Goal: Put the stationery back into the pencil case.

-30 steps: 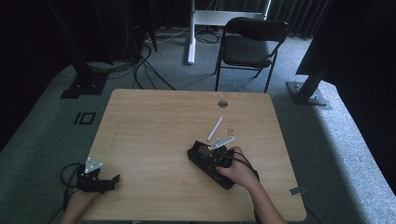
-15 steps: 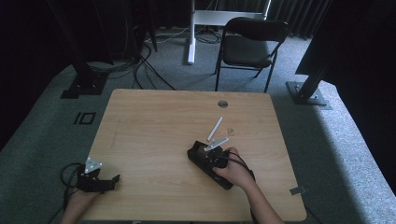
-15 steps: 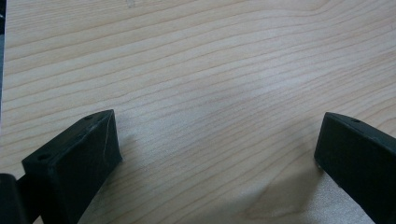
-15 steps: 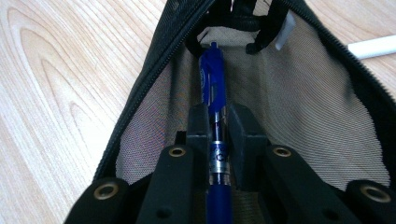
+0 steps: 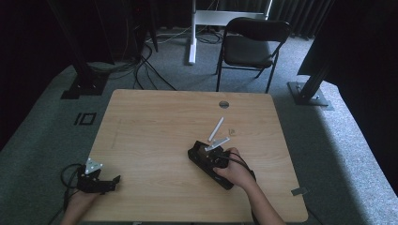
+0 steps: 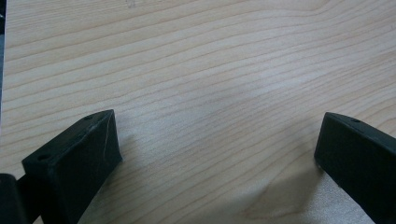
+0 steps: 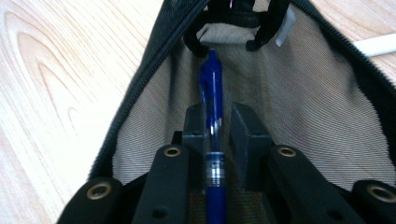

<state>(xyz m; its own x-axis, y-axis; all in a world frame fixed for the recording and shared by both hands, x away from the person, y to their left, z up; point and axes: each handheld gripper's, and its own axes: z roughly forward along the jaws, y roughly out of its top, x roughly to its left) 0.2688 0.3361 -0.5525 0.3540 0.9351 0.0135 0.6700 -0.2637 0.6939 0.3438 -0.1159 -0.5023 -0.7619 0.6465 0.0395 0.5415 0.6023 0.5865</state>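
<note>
A blue pen (image 7: pixel 212 116) lies along the tan mesh lining of an open black zip pouch (image 7: pixel 140 93), tip pointing into the pouch. My right gripper (image 7: pixel 218 123) is shut on the pen's barrel, though its jaws have just eased a little. In the high view the right gripper (image 5: pixel 205 153) lies low at the table's centre right, a hand behind it, nose in the pouch (image 5: pixel 195 152). My left gripper (image 5: pixel 114 180) rests at the table's near left corner. Its jaws (image 6: pixel 219 149) stand wide apart over bare wood.
A white pen-like stick (image 5: pixel 217 127) lies on the wooden table (image 5: pixel 155 122) just beyond the pouch, with a small pale bit (image 5: pixel 231 131) beside it. A round hole (image 5: pixel 224 104) sits near the far edge. A black chair (image 5: pixel 248 44) stands behind the table.
</note>
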